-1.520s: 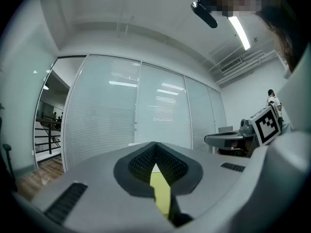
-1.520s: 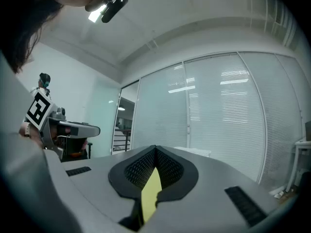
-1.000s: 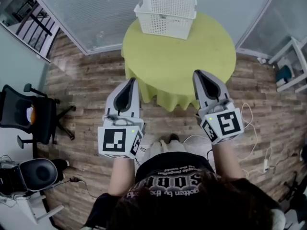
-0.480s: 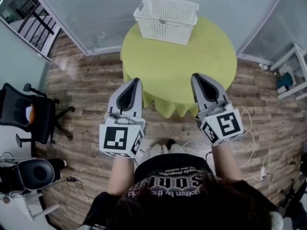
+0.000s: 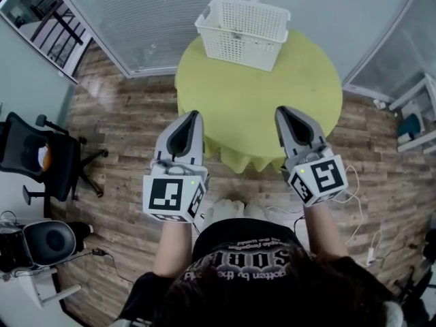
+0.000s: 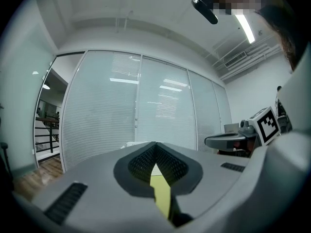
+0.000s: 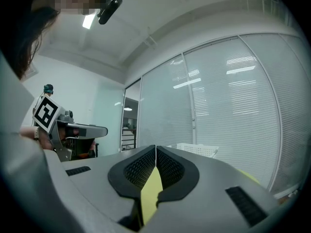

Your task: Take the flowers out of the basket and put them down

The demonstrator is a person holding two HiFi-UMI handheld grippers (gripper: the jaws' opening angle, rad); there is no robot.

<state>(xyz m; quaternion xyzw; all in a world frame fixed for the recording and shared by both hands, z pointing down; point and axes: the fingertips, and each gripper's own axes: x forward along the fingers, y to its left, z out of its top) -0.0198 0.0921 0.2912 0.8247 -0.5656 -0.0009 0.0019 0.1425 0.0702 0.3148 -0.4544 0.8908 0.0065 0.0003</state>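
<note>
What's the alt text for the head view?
Seen from above, a person holds the left gripper and right gripper, both shut and empty, pointing toward a round yellow-green table. A white lattice basket stands at its far edge; no flowers show. An office chair stands on the wood floor at left.

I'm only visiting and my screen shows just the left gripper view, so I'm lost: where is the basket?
Observer: The white basket stands at the far edge of the round yellow-green table, on the side away from the person.
Operator: Any flowers in it?
Observer: None show above its rim in the head view.
Operator: What is the right gripper doing?
Observer: The right gripper has its jaws shut, with nothing between them.
</note>
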